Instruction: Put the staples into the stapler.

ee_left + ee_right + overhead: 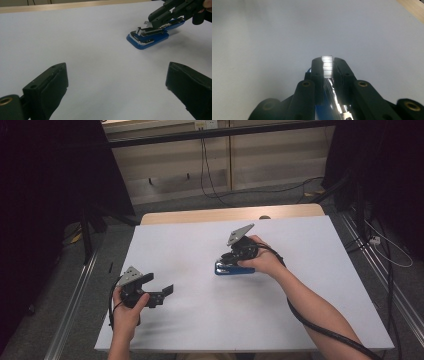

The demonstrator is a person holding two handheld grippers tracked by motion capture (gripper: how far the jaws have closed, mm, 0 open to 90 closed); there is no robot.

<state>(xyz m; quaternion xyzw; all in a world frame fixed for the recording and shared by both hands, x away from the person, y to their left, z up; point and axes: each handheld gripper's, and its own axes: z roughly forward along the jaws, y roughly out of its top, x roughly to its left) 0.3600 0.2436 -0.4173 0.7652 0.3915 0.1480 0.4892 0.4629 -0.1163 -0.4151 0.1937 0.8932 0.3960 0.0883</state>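
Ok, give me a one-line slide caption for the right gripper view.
Right gripper shut on a strip of staples above the blue stapler, over the white table.

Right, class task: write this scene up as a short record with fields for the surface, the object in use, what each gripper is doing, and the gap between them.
Surface: white table top
Object: blue stapler, lying flat, top opened
Right gripper: shut on a strip of staples, held over the stapler
Left gripper: open, holds nothing, pointed toward the stapler
Gap: left gripper well apart from the stapler, bare table between
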